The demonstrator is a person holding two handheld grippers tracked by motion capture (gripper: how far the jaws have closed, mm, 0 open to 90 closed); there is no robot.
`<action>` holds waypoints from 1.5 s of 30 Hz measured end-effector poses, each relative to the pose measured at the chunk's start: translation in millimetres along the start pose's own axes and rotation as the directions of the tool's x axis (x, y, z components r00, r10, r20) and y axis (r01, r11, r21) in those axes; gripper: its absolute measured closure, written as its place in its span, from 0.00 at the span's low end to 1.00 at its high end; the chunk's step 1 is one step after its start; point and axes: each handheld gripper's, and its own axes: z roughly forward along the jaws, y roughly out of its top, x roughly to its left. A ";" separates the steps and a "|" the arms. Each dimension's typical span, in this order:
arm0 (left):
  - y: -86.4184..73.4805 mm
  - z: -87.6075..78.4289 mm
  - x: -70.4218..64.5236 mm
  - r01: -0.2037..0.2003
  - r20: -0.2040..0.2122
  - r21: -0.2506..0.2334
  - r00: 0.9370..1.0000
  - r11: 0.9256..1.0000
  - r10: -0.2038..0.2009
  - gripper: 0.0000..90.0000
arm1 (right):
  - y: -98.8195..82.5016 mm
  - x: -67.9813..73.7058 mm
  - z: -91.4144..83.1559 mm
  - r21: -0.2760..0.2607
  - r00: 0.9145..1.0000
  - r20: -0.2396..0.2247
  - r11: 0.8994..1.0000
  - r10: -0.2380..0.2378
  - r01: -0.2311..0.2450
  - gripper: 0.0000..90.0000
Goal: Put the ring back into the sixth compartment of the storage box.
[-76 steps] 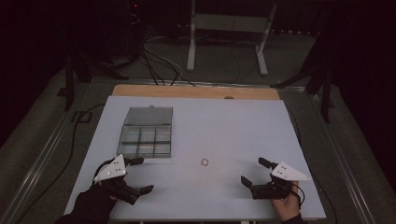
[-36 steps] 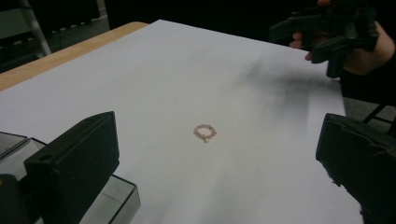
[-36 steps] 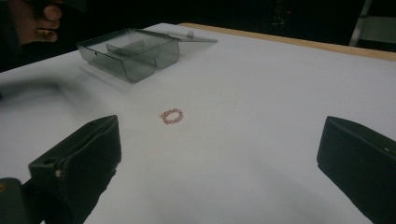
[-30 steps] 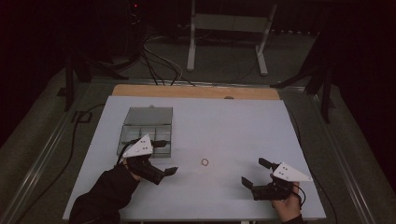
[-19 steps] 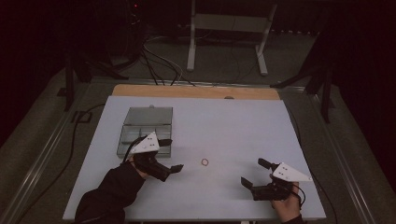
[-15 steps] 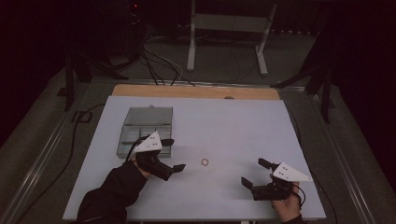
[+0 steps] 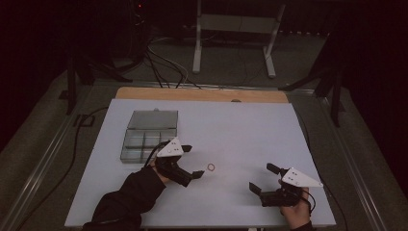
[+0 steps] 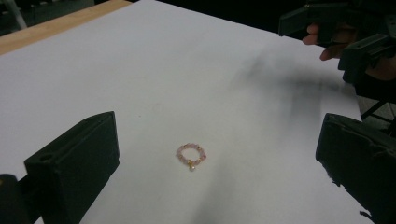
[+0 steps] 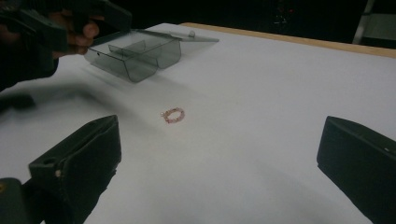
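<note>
A small pink beaded ring (image 7: 210, 167) lies flat on the white table (image 7: 240, 120). My left gripper (image 7: 192, 161) is open just left of it, jaws wide apart and pointing at it. In the left gripper view the ring (image 8: 190, 155) lies on the table between and just beyond the two jaws of the left gripper (image 8: 217, 161), untouched. My right gripper (image 7: 262, 177) rests open near the front right of the table and holds nothing. In the right gripper view the ring (image 9: 173, 115) lies ahead of the open right gripper (image 9: 217, 158).
A clear compartment box (image 7: 149, 136) with its lid open stands at the left, just behind the left hand; its wall (image 9: 135, 53) also appears in the right gripper view. A wooden strip (image 7: 202, 94) runs along the table's far edge. Cables (image 7: 159, 53) and a metal stand (image 7: 235, 29) are on the floor beyond.
My left gripper has moved from the front left corner forward and to the right, up to the beaded ring. The right gripper and the ring have stayed put.
</note>
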 end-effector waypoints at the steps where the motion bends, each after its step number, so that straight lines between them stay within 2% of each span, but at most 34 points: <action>1: 0.2 2.8 -0.6 -0.002 0.003 0.004 1.000 1.000 0.002 0.01 | 0.1 0.2 -0.1 -0.001 1.000 0.000 1.000 0.000 0.000 0.00; 9: 0.7 19.8 -2.4 0.010 0.007 0.009 1.000 1.000 -0.010 0.01 | 0.1 -0.1 0.2 -0.002 1.000 -0.007 1.000 0.005 -0.005 0.00; 15: 1.5 34.7 -1.4 0.015 -0.019 0.013 1.000 1.000 -0.015 0.01 | -0.2 -0.5 0.1 -0.001 1.000 -0.009 1.000 0.008 -0.008 0.00; 17: 1.6 38.4 0.8 0.040 -0.009 0.018 0.999 0.999 -0.040 0.01 | 0.0 -0.7 -0.4 -0.003 1.000 -0.007 1.000 0.014 -0.014 0.00; 19: 1.4 41.3 2.7 0.053 -0.020 0.023 0.998 0.998 -0.052 0.01 | -0.1 -0.6 -0.6 -0.002 1.000 -0.007 1.000 0.010 -0.010 0.00; 28: 0.8 53.8 6.4 0.099 -0.049 0.099 0.994 0.990 -0.095 0.01 | -0.3 -1.0 -0.5 -0.003 1.000 -0.010 1.000 0.013 -0.013 0.00; 34: -1.0 61.5 7.1 0.116 -0.059 0.120 0.992 0.986 -0.109 0.02 | -0.2 -0.9 -0.9 -0.004 1.000 -0.009 1.000 0.012 -0.012 0.00; 36: -1.5 62.2 7.8 0.116 -0.074 0.127 0.991 0.985 -0.108 0.02 | -0.3 -0.9 -1.0 -0.002 1.000 -0.010 1.000 0.009 -0.009 0.00; 39: -2.4 63.5 9.6 0.138 -0.106 0.140 0.987 0.981 -0.123 0.06 | -0.4 -1.5 -0.9 -0.005 1.000 -0.011 1.000 0.015 -0.015 0.00; 43: -3.9 65.0 9.1 0.132 -0.140 0.158 0.984 0.979 -0.110 0.08 | -0.5 -1.4 -0.9 -0.004 1.000 -0.012 1.000 0.013 -0.013 0.00; 45: -4.3 65.6 8.5 0.130 -0.158 0.162 0.982 0.978 -0.105 0.13 | -0.4 -1.3 -0.9 -0.005 1.000 -0.012 1.000 0.014 -0.014 0.00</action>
